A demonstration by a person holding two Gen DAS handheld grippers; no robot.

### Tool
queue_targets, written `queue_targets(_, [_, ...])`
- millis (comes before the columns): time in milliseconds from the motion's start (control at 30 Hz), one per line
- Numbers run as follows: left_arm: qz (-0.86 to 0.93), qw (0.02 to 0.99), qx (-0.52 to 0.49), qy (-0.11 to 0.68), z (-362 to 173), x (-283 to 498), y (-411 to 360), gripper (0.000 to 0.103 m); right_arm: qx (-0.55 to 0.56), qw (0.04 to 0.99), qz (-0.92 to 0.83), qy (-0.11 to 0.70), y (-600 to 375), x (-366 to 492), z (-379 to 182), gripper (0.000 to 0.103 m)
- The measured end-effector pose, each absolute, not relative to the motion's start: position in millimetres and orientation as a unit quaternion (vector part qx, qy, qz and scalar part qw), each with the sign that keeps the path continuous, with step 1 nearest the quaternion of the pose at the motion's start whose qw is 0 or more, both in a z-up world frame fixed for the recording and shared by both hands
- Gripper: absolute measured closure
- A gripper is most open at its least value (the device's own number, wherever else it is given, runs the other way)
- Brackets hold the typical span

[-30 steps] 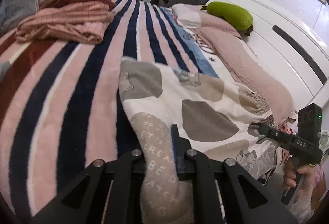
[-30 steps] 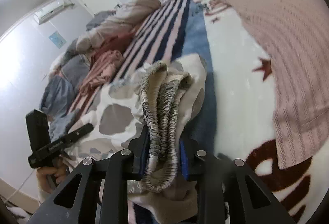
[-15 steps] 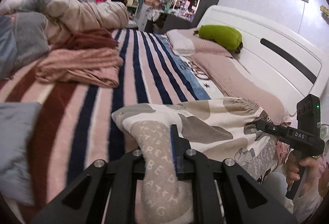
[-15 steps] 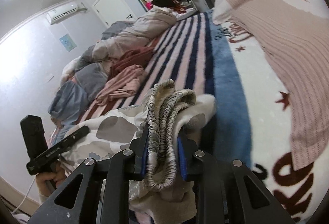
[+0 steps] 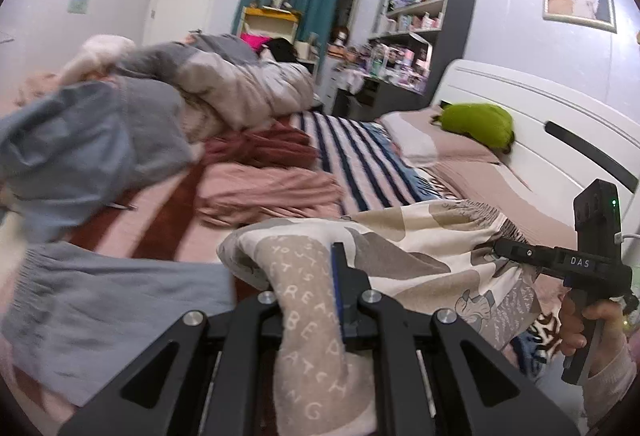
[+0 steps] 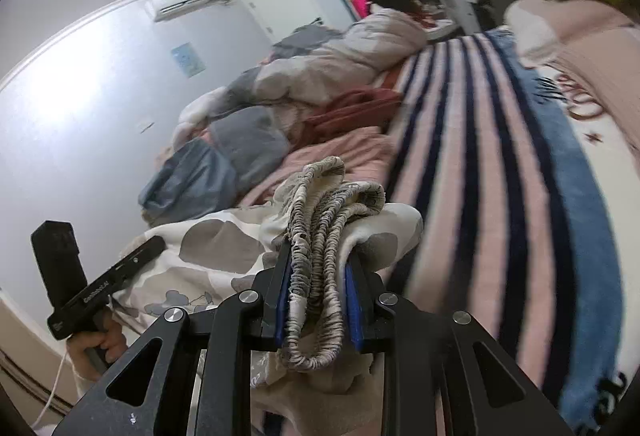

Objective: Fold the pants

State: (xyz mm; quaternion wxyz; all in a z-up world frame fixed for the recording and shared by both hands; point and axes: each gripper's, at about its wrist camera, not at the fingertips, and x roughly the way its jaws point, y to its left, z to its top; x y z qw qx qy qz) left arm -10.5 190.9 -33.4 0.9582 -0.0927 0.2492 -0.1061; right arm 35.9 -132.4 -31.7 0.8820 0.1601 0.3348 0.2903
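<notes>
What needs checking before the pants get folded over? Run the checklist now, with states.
1. Left tool clamped on the pants: ok, the lettered leg end is pinched between its pads.
2. Right tool clamped on the waistband: ok, the gathered elastic sits bunched between the blue pads.
3. Fabric spanning evenly between both tools: cannot tell, the middle sags out of clear view.
4. Landing area on the striped blanket: ok, bare stripes lie ahead of the right tool.
5. Pink garment clear of the fold: cannot tell, it lies close beyond the pants.
6. All layers of the waistband caught: cannot tell.
</notes>
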Motion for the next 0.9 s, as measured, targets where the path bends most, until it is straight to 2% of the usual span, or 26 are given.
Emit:
queue_targets(500, [-0.015,0.968,-0.095,0.233,-34,-13,329,0.095,0.118,0.855,0.370,0.344,29,85,-25,0.085])
queue_targets(900, [0.026,0.965,-0.106,0.239,-50,-24,414,0.095,0.111,0.825,0.417,0.364,116,98,-46,0.085])
